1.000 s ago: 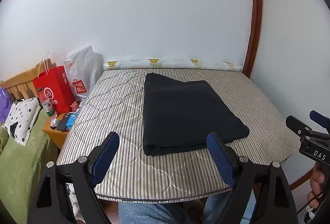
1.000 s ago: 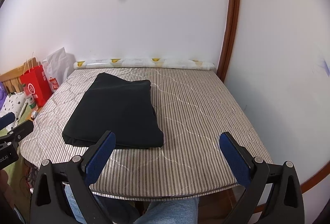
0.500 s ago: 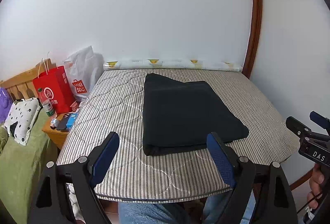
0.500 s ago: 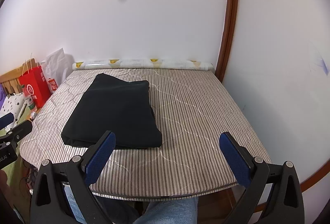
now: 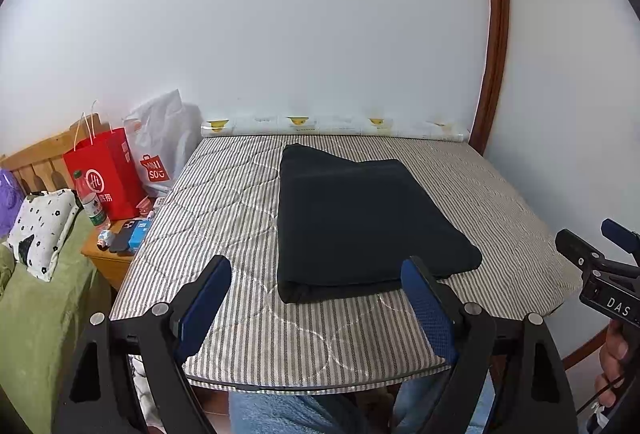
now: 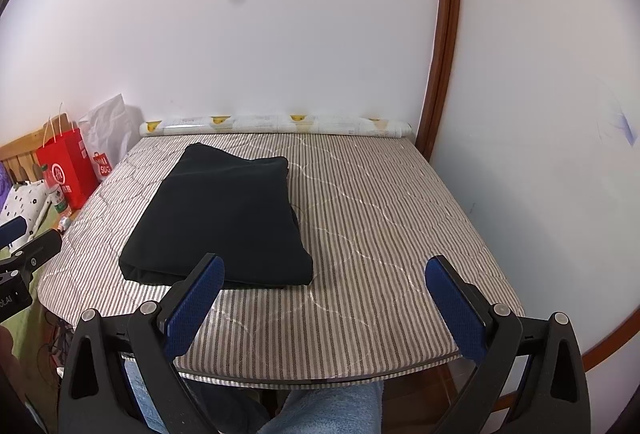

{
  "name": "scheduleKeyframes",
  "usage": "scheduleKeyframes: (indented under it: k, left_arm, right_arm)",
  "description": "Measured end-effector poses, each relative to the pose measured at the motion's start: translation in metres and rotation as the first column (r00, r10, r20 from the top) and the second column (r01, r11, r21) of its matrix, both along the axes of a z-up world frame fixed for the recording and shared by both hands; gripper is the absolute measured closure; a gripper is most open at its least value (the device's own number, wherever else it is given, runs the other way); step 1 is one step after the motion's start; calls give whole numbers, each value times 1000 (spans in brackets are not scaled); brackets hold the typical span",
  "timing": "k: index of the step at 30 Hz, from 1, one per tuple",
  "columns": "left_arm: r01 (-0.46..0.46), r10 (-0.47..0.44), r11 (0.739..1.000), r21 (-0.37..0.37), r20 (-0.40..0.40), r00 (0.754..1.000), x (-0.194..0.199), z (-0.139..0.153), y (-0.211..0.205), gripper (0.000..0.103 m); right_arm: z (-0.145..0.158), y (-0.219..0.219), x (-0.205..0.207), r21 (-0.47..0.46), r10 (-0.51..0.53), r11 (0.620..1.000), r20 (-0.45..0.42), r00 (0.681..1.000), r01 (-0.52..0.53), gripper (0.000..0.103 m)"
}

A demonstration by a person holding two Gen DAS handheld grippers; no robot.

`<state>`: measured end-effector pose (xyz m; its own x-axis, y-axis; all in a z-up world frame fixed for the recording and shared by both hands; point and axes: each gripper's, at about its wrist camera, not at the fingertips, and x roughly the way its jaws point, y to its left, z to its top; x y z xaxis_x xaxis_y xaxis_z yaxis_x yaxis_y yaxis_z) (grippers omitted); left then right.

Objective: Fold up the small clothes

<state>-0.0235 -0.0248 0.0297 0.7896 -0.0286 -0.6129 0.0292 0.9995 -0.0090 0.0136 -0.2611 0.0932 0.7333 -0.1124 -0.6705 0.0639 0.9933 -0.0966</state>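
We hold the left gripper (image 5: 316, 298) and right gripper (image 6: 324, 298) with jaws apart and empty short of the folded black garment (image 5: 360, 222) on the striped bench (image 6: 400, 234), where a careless one-layer pinch could drag the fold open.

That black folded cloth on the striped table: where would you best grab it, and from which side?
Probably at a near corner of the black folded cloth, coming from the table's front edge. There the stacked layers end in a thick rounded edge that faces both open hand-held grippers, left and right.
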Motion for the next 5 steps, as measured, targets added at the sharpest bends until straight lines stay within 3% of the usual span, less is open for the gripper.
scheduleKeyframes:
  k: [5]
  left_arm:
    - [-2,2,1000,0,3,1000,0,1,0,17]
  right_arm:
    - [1,1,-1,-1,5,1000,4,1000,-5,3]
